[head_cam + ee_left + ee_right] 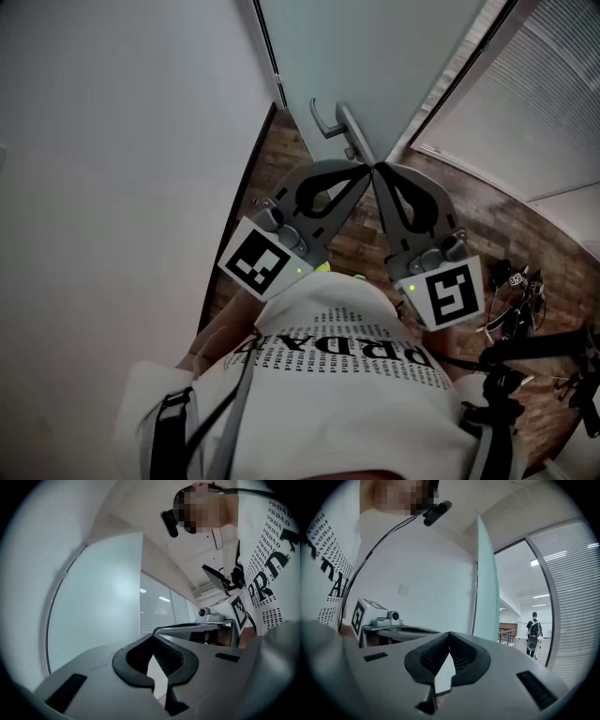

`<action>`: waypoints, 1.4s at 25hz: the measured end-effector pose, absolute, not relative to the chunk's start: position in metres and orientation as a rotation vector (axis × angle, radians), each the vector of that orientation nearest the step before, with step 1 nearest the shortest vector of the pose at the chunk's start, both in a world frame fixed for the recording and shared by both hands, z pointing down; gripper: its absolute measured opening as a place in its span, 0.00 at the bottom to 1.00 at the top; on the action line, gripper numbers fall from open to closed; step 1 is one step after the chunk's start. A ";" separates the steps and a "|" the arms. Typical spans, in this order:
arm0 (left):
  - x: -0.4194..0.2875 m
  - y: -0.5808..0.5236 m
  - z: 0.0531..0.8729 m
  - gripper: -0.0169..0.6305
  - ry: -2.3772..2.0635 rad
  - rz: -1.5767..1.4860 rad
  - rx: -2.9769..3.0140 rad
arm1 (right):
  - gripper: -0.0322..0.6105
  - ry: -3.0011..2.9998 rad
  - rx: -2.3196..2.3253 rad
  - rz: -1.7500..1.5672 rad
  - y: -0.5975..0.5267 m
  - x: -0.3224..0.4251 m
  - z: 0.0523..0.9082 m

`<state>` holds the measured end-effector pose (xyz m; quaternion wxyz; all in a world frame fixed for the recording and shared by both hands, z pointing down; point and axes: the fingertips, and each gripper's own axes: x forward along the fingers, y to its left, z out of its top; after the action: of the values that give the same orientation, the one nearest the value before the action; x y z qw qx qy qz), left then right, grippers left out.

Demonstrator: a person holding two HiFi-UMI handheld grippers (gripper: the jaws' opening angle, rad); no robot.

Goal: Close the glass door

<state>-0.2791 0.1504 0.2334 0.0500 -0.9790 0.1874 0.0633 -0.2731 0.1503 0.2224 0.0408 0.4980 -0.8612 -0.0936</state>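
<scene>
The frosted glass door (375,56) stands open ahead of me, with its metal lever handle (330,122) on the near edge. In the left gripper view the door (93,606) fills the left as a pale panel. The right gripper view catches the door (486,588) almost edge-on. My left gripper (364,169) and right gripper (379,170) are held up side by side, tips nearly touching, just below the handle and apart from it. Both are shut and hold nothing: left gripper (153,634), right gripper (449,633).
A white wall (112,187) runs along the left of the doorway. A glass partition with blinds (553,112) stands at the right. Dark stands and cables (525,314) lie on the wood floor (469,216) at my right. A person (533,635) walks in the corridor beyond.
</scene>
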 end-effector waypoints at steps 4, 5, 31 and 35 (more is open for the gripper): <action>-0.279 0.151 0.236 0.02 0.574 0.185 -2.986 | 0.05 -2.635 1.529 -0.285 0.151 -0.273 0.224; -0.279 0.151 0.236 0.02 0.574 0.188 -2.987 | 0.05 -2.634 1.530 -0.283 0.151 -0.273 0.224; -0.285 0.123 0.249 0.02 0.537 0.136 -3.044 | 0.13 -2.317 1.785 -0.382 0.079 -0.214 0.217; -0.284 0.120 0.249 0.03 0.560 0.120 -3.042 | 0.13 -2.316 1.772 -0.394 0.072 -0.216 0.211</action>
<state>-0.2845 0.1203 0.2493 0.0233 -0.9825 0.1808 0.0387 -0.2158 0.0721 0.2112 0.0996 0.5992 -0.7832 -0.1333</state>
